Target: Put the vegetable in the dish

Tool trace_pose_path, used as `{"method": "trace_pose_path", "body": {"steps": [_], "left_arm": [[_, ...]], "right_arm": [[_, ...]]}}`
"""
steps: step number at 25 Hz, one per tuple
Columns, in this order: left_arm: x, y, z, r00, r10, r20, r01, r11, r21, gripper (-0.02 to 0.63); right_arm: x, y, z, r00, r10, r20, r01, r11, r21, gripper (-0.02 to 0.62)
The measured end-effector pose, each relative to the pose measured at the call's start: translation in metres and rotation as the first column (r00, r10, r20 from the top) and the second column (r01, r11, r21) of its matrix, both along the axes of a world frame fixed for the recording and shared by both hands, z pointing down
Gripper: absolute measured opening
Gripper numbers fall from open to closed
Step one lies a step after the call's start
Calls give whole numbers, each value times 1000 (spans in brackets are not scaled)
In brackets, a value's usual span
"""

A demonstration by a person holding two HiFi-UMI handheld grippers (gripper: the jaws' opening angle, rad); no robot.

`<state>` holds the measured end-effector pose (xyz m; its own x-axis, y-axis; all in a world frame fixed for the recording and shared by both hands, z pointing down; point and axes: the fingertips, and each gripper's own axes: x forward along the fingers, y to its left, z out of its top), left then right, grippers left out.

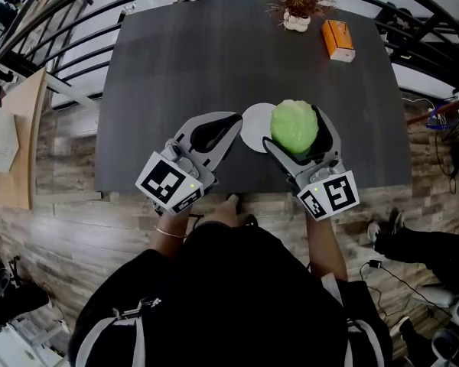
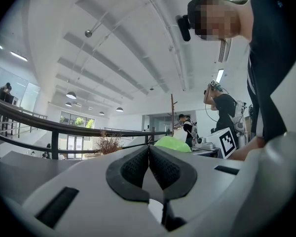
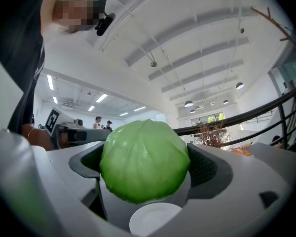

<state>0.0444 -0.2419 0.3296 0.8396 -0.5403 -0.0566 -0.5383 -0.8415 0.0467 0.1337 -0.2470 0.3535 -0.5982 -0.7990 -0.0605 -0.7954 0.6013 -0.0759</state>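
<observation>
In the head view our right gripper (image 1: 297, 138) is clamped on the green cabbage (image 1: 293, 125) over the white dish's (image 1: 255, 125) edge, our left gripper (image 1: 231, 122) lies just left of the dish, and a potted plant (image 1: 297, 6) and an orange box (image 1: 337, 40) stand well ahead on the dark table (image 1: 206, 60). The left gripper view shows its pads (image 2: 133, 168) pressed together, empty, with the cabbage beyond them. The right gripper view shows the cabbage filling its jaws, the dish beneath.

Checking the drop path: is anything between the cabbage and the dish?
Nothing visible does. The right gripper holds the cabbage over the right side of the bare dish. The left gripper, jaws together and empty, sits at the dish's left edge.
</observation>
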Motion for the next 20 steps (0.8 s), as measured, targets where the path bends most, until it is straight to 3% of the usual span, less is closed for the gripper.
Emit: {"method": "trace_pose_path", "body": {"steps": [20], "left_arm": [[-3, -23, 15, 1000, 9, 18, -8, 999, -37, 11]], "right_arm": [[-6, -25, 42, 1000, -3, -31, 1, 997, -75, 509]]}}
